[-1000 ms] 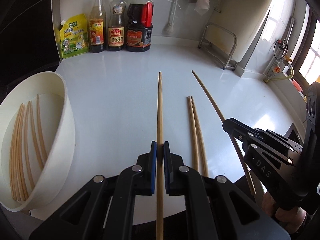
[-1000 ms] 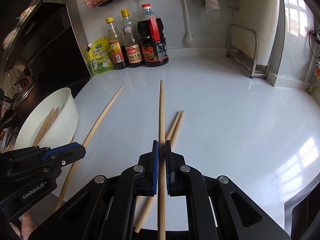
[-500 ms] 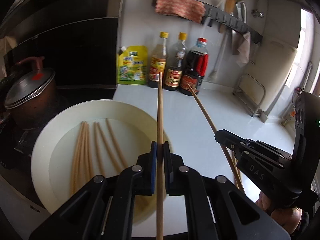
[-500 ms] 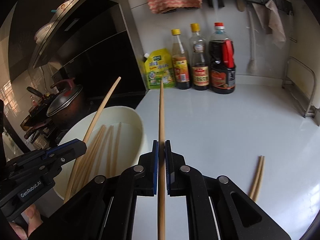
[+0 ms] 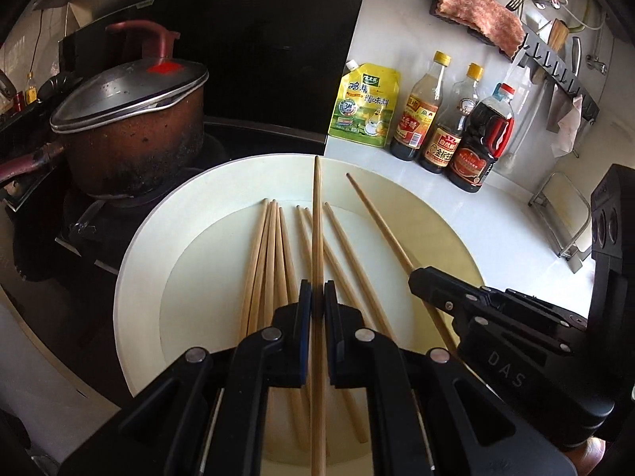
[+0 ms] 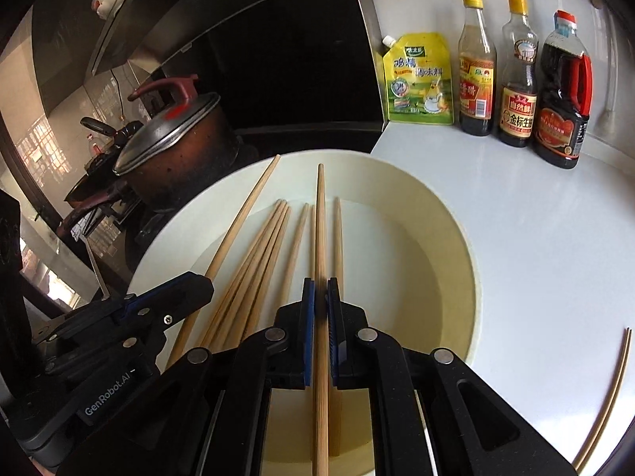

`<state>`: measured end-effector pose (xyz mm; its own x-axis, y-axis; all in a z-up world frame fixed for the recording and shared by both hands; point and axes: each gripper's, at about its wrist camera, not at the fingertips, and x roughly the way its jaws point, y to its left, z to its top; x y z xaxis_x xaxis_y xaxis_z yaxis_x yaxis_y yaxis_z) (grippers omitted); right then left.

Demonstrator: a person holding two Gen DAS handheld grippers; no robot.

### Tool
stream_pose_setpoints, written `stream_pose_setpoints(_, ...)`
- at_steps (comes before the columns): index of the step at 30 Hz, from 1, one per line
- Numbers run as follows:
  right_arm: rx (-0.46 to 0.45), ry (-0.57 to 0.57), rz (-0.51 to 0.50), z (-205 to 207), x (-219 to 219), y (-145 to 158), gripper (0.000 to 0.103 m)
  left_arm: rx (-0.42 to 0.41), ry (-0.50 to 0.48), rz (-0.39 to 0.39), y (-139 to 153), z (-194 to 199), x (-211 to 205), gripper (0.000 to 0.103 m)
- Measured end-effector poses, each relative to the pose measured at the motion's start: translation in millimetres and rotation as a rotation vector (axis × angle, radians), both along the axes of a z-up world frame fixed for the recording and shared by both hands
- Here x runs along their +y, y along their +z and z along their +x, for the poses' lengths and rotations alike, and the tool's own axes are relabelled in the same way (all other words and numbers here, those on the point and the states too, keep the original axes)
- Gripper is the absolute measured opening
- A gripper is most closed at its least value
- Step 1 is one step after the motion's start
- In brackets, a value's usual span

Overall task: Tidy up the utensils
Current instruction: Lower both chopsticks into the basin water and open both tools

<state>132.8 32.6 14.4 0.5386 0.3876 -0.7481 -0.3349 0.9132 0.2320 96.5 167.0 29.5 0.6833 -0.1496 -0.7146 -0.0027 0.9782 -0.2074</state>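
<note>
My left gripper is shut on a long wooden chopstick, held above a white bowl. Several chopsticks lie side by side on the bowl's bottom. To its right, my right gripper holds a second chopstick slanting over the bowl. In the right wrist view, my right gripper is shut on its chopstick over the bowl. My left gripper shows at lower left with its chopstick. Two more chopsticks lie on the white counter at the right edge.
A lidded brown pot sits on the dark stove left of the bowl. A yellow seasoning pouch and three sauce bottles stand against the back wall. A metal rack is at the far right of the counter.
Both grippers have swept left from the counter to above the bowl, each still carrying its chopstick. The pair left on the counter has slid to the right edge of view.
</note>
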Motion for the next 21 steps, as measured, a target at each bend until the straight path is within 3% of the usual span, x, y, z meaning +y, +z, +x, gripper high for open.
stream_pose_setpoints(13, 0.053, -0.028, 0.028, 21.1, 1.6, -14.0, 0.006, 0.056, 0.026, 0.004, -19.3, 22.3, 5.7, 0.008)
stream_pose_setpoints(14, 0.050, -0.034, 0.036, 21.3, 0.2, -14.1, 0.006, 0.057, 0.035, -0.004, -20.3, 22.2, 7.2, 0.010)
stream_pose_setpoints(16, 0.044, -0.035, 0.039, 20.5, -1.9, -14.0, 0.007, 0.053, 0.048, -0.013, -20.6, 20.1, 9.8, 0.027)
stream_pose_setpoints(18, 0.036, -0.039, 0.042, 18.2, -4.8, -13.2, 0.007, 0.037, 0.064, 0.000, -18.4, 16.5, 10.6, 0.034)
stream_pose_setpoints(21, 0.024, -0.047, 0.051, 14.4, -9.3, -10.5, 0.007, 0.024, 0.072, -0.002, -14.2, 11.9, 11.6, 0.036)
